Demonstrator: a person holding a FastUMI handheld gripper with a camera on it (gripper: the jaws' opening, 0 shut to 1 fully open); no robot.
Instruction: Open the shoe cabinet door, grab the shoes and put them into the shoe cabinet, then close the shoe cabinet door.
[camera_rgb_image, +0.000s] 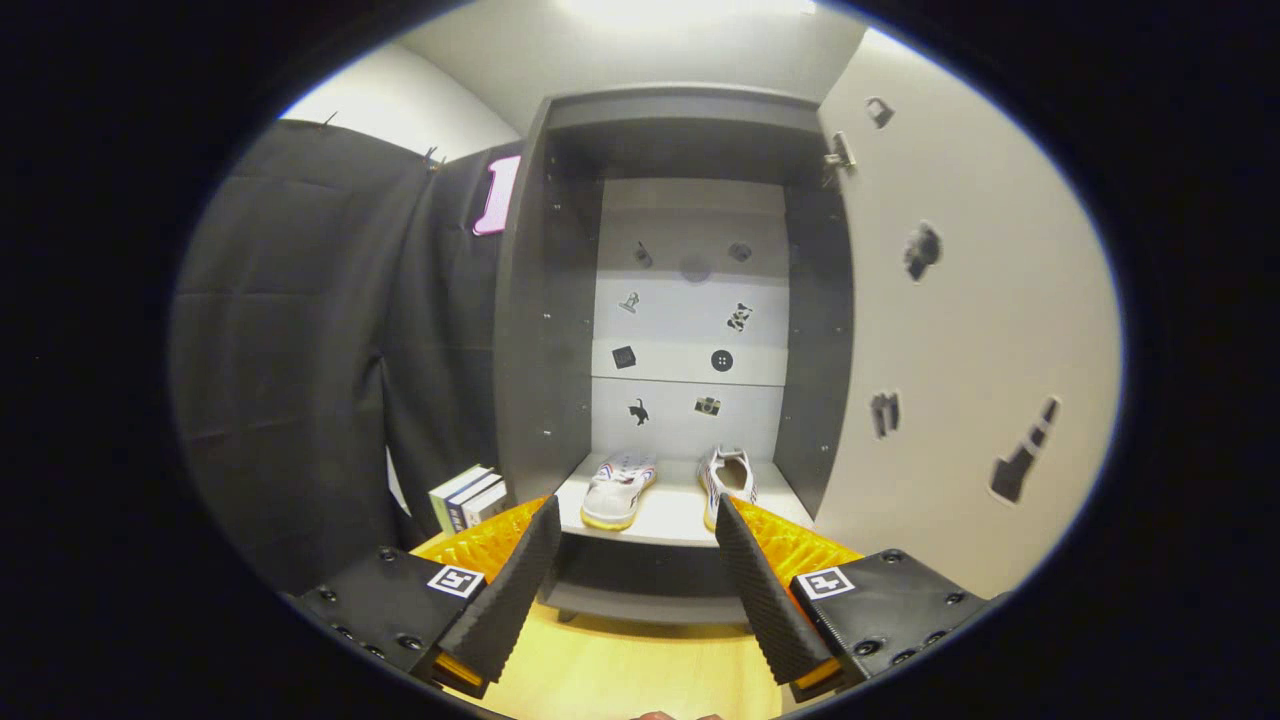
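Observation:
The dark grey shoe cabinet (530, 330) stands straight ahead with its door (960, 330) swung wide to the right. On its white bottom shelf (672, 515) lie two white shoes: the left shoe (618, 488) rests flat, the right shoe (726, 478) is tipped on its side. My gripper (637, 520) is open, its two ribbed black fingers (510, 590) spread in front of the shelf with nothing between them. The shoes lie just beyond the fingertips.
A few books (466, 497) stand to the left of the cabinet's foot, against the black cloth wall (300, 350). Small dark stickers dot the cabinet's white back panel and the door's inner face. A light wooden floor (620, 670) runs beneath the fingers.

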